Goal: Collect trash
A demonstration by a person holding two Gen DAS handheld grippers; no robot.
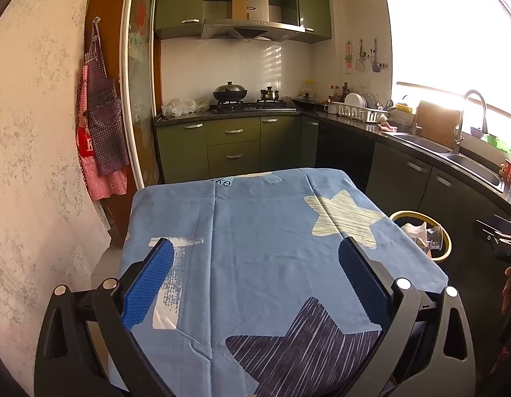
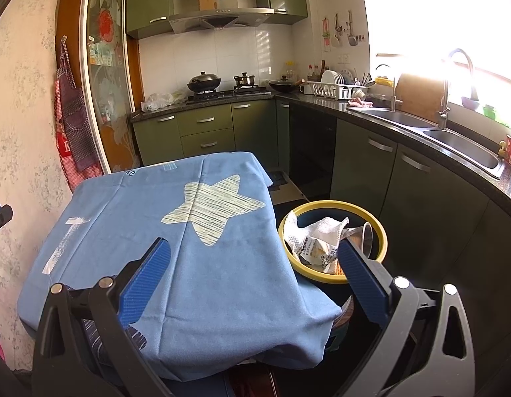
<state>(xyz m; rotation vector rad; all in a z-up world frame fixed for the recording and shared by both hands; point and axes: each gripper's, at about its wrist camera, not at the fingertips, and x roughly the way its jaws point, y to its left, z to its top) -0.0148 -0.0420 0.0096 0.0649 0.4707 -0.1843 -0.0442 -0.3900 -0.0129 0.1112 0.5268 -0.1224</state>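
The bin (image 2: 333, 241), dark with a yellow rim, is sitting on the floor just beside the right edge of the desk (image 2: 176, 231), probably so that anything lifted off the desk needs only a short swing sideways to drop in. It is already holding the trash: crumpled white paper (image 2: 316, 231), a printed wrapper (image 2: 316, 253) and what looks like a clear plastic cup (image 2: 366, 235) lying on its side. The blue star-printed cloth (image 1: 255, 231) covering the desk is showing no litter in either view, so the collecting appears nearly finished. The left tongs (image 1: 255, 254) are hovering spread wide over the cloth, gripping nothing and touching nothing. The right tongs (image 2: 252, 258) are hanging equally wide and empty, straddling the desk's right edge, with one finger over the cloth and the other over the bin's rim.
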